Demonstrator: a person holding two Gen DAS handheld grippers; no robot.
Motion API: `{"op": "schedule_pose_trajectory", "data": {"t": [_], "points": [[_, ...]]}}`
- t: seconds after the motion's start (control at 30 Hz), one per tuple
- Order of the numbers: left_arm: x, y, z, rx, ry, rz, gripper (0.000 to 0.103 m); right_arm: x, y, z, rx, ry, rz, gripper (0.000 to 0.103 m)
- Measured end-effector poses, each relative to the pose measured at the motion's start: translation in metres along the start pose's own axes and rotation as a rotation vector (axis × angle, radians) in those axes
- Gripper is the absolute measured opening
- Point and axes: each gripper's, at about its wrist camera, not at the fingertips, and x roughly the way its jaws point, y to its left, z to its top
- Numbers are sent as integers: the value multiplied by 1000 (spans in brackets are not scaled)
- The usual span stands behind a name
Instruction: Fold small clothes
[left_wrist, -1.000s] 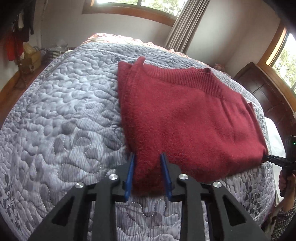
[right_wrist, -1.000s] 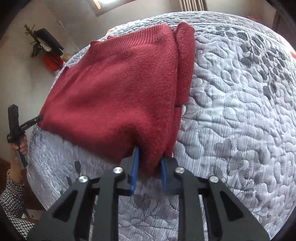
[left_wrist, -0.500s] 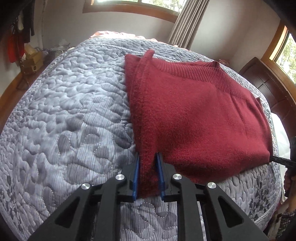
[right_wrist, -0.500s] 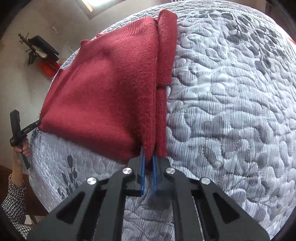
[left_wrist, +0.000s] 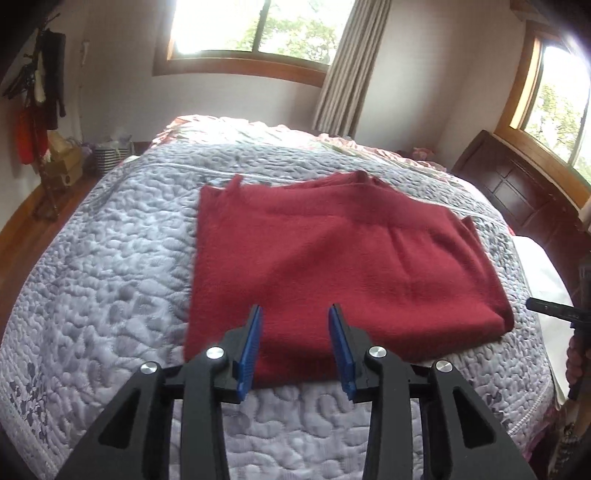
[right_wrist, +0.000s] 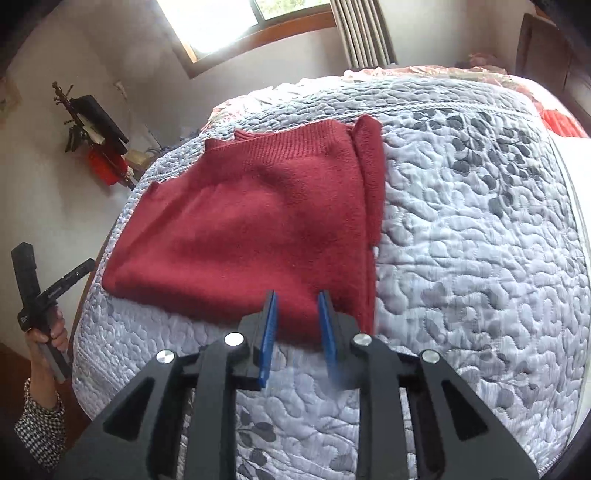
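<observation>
— Where did you leave the folded dark-red knitted sweater (left_wrist: 332, 266)?

— Mid-frame on the grey quilted bedspread (left_wrist: 110, 277), flat. Your left gripper (left_wrist: 295, 347) and right gripper (right_wrist: 295, 332) gaped wide, empty, probably clearing the fold.

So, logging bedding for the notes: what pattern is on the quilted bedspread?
Grey leaf-and-vine print on the pale quilted bedspread, clearest from the right wrist.

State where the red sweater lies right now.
The red sweater lies flat on the grey quilted bedspread, just beyond both open grippers.
</observation>
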Motion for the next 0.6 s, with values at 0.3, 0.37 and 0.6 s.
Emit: {"op": "schedule_pose_trajectory", "data": {"t": [0.3,0.37,0.6], "points": [[76,-44,-14,49,144,-55,36,65,-5,-1,7,137,-48,23],[93,-47,-24,75,194,-36,36,74,-10,-4,26,159,-35,23],[97,-45,-20,38,219,-27,37,74,-12,-1,80,175,-8,25]]}}
